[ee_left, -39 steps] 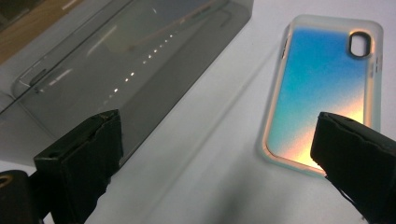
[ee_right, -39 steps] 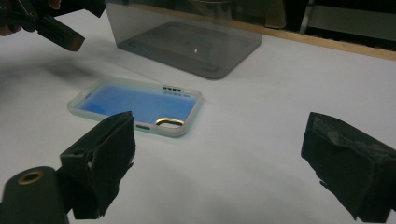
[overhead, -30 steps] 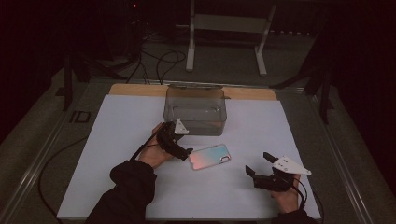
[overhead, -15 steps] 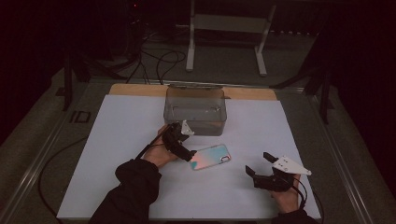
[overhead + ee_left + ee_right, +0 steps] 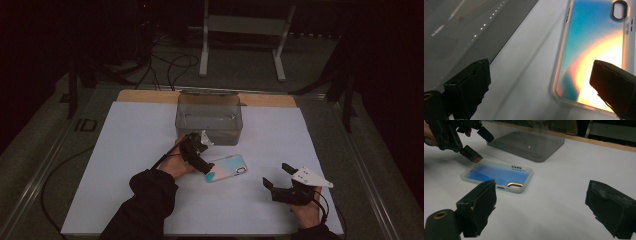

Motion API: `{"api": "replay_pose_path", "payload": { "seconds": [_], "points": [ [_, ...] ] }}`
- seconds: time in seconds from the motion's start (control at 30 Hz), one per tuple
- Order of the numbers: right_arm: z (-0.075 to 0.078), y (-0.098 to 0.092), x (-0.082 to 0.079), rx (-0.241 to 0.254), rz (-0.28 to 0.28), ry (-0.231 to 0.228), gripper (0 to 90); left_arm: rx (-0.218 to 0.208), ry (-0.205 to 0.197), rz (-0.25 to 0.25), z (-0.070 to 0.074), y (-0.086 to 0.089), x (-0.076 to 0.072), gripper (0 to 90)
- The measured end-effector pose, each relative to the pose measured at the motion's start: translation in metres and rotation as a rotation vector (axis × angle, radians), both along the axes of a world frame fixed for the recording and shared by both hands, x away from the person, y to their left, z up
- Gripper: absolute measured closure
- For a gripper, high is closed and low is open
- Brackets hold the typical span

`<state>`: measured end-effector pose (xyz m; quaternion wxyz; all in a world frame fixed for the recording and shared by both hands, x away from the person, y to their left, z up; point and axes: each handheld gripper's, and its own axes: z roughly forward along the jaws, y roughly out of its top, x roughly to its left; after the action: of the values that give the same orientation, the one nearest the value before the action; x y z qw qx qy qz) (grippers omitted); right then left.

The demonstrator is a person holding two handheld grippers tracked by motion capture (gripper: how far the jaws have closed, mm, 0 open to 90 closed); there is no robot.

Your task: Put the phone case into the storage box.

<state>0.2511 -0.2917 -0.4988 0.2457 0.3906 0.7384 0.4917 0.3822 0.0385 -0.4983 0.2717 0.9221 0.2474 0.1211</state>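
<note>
At lower right of the high view, the right hand-held gripper (image 5: 279, 176) rested on the white table (image 5: 125, 150), jaws wide apart and empty, evidently waiting. At centre, the phone case (image 5: 226, 168) lay flat on the table. The left hand-held gripper (image 5: 199, 158) stood spread over its near-left end, one jaw above the case, gripping nothing, seemingly lining up a grasp. Beyond stood a clear plastic container (image 5: 209, 116), probably the destination.

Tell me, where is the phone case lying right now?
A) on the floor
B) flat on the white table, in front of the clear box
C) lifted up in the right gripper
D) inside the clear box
B: the phone case lies flat on the white table, in front of the clear box, with the open left gripper at its end.
</note>
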Motion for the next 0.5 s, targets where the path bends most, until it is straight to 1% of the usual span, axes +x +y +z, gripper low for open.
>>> {"api": "replay_pose_path", "payload": {
  "seconds": [0.07, 0.27, 0.37, 0.5],
  "points": [
    [0.0000, -0.0001, 0.0000, -0.001, 0.000, 0.000, 9.9, 0.004, 0.002, 0.000, -0.0011, -0.0012, 0.0006, 4.5],
    [0.0000, -0.0001, -0.0001, -0.002, 0.000, 0.000, 9.9, 0.011, 0.026, -0.010, -0.0044, -0.0052, 0.0017, 6.6],
    [0.0000, -0.0001, 0.0000, -0.002, 0.000, 0.000, 9.9, 0.011, 0.034, -0.013, -0.0047, -0.0061, 0.0022, 9.8],
    [-0.0001, -0.0001, 0.0000, -0.003, 0.001, -0.001, 9.9, 0.009, 0.058, -0.026, -0.0048, -0.0070, 0.0027, 17.1]
  ]
}}
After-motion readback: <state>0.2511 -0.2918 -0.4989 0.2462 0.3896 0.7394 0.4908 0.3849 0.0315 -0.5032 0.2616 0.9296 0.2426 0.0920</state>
